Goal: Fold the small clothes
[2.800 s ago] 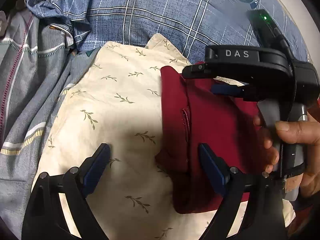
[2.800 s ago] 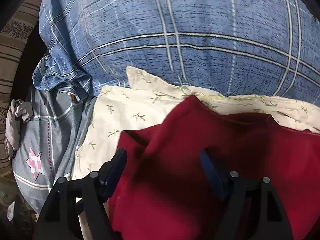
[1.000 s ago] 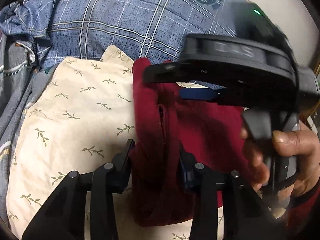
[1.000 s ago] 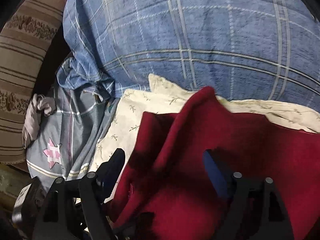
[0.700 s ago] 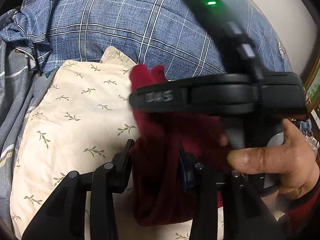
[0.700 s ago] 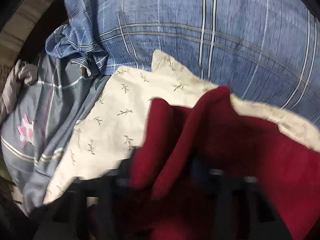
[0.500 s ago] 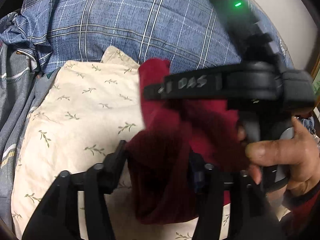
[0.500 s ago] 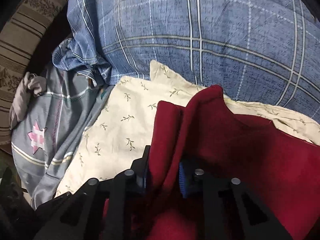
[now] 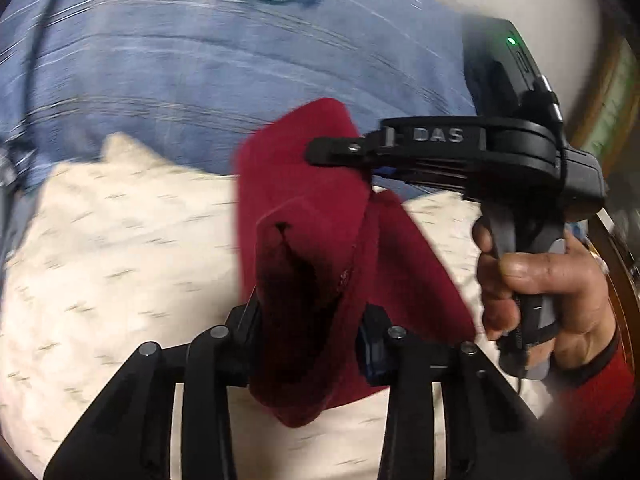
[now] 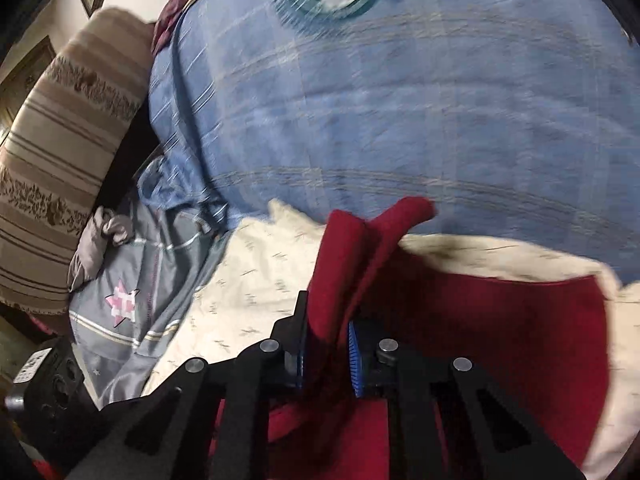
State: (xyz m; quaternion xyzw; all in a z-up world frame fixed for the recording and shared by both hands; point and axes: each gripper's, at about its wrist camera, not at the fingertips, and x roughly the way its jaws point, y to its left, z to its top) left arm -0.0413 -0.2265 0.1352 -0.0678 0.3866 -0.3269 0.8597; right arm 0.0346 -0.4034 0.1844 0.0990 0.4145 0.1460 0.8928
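**Both claws clamped on the red garment above the cream sheet**

Here, nearest the left wrist camera, the left claw [image 9: 310, 330] is clenched on a thick bunch of the red garment [image 9: 304, 208]. Its jaws have just been closing, with the cloth between them. The left pad is buried in the fabric; only a sliver of the blue right pad shows. A dark fold runs down the bunch, and the lowest edge of the garment hangs below the fingers.

Nearest the right wrist camera, the right claw [image 10: 326, 350] is clamped on a thinner fold of the same garment. Its jaws have likewise been closing on the cloth, and the blue pads [image 10: 354, 362] show at either side of the fold. The rest of the garment spreads to the right and is cut off by the frame edge.

Beyond this, in the left view, the right claw reaches in from the right, its tip against the upper red fold. A hand [image 9: 536, 280] grips its handle; a red sleeve [image 9: 600, 396] is cut off at the corner.

Under the garment lies a cream sheet [image 9: 120, 248] with a small sprig print, blurred. Behind it sits a blue checked pillow [image 10: 400, 120]; its round emblem is smeared and unreadable. At far left, a grey quilt with a pink star [image 10: 122, 302] and a striped bolster [image 10: 60, 152].
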